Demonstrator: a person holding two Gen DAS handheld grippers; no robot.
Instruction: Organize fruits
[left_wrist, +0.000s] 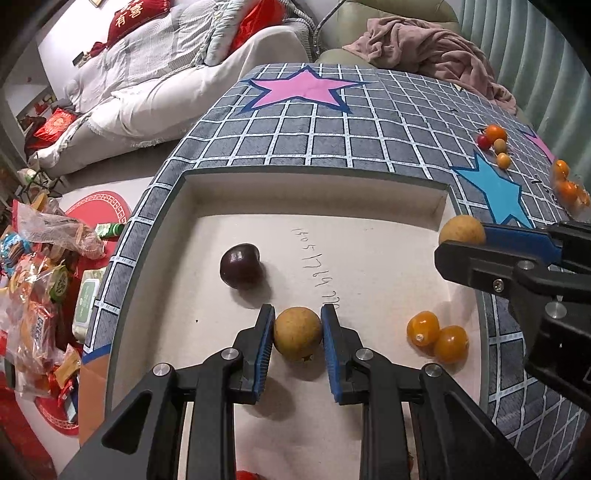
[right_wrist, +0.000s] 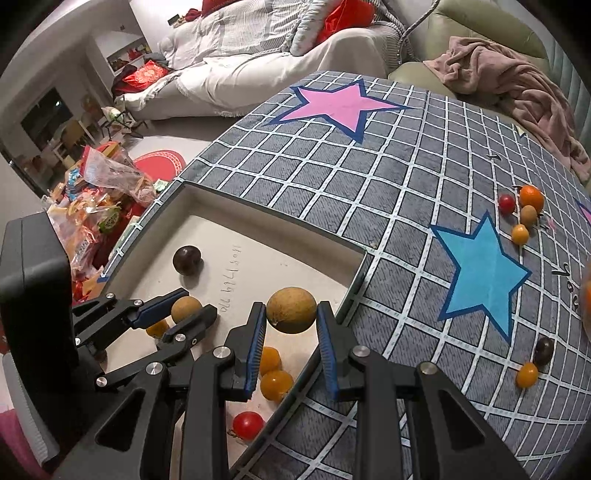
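Both claws carry a tan fruit over the white tray (left_wrist: 424, 206) sunk into the table (left_wrist: 332, 140).

Left claw (left_wrist: 297, 334): clenched on a tan longan-like fruit (left_wrist: 297, 333), pads on its 2 sides, low over the tray floor. Whether the fruit touches the floor, cannot tell.

Right claw (right_wrist: 291, 311): clenched on a second tan fruit (right_wrist: 291, 310), held above the tray's right edge, clearly off the floor.

Already in the tray: 1 dark plum (left_wrist: 240, 266), 2 orange fruits (left_wrist: 437, 338) touching each other, 1 red tomato (right_wrist: 248, 425) near the front rim.

Still on the table: a cluster of 4 small fruits (right_wrist: 522, 212) beyond the blue star (right_wrist: 480, 269), plus a dark fruit (right_wrist: 543, 350) and an orange fruit (right_wrist: 527, 374) just beside each other.

Judgement on the step, release into the tray:
- Lower each fruit until it rests on the floor before parting the pads; round fruit will likely roll if dropped.
- Right claw should move inward first, clear of the rim, and set down away from the 2 orange fruits beneath it.
- Release 1 claw at a time, since the 2 claws are near each other.
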